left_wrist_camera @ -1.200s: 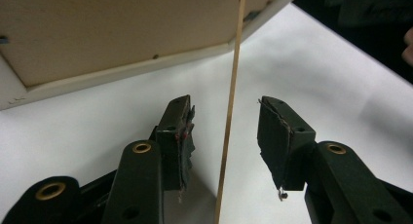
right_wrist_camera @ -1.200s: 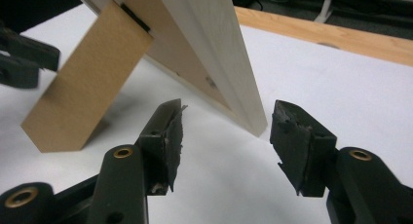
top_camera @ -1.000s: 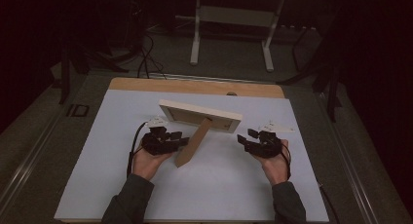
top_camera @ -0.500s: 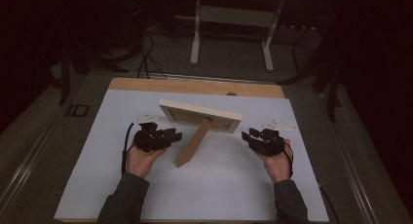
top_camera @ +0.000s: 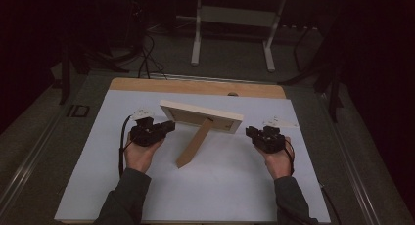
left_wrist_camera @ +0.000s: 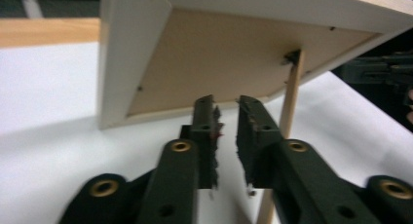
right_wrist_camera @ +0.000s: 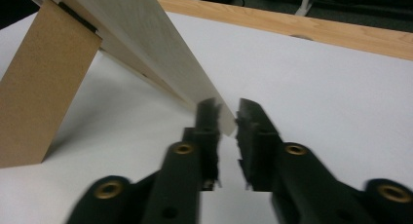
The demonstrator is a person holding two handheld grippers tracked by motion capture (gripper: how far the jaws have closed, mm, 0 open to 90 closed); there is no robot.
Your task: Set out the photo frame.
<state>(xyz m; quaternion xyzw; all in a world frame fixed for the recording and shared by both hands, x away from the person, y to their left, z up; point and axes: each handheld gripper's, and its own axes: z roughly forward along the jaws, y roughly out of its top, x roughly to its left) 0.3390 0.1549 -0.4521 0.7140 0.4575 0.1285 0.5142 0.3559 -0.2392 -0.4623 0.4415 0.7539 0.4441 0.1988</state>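
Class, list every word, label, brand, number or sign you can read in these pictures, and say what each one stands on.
No readable text.
Picture frame: back and wooden edge are plain.
Left gripper: a pale tag on top, too small and blurred to read.
Right gripper: a pale tag beside it, also unreadable.
Table: white sheet, no print.

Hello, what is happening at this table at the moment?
A person holds a gripper in each hand at the two ends of a wooden picture frame, which stands on a white table propped on its back stand. The left gripper and the right gripper have just been closing their jaws, now nearly together. The right jaws have the frame's corner between them; whether the left jaws grip its lower edge is unclear.
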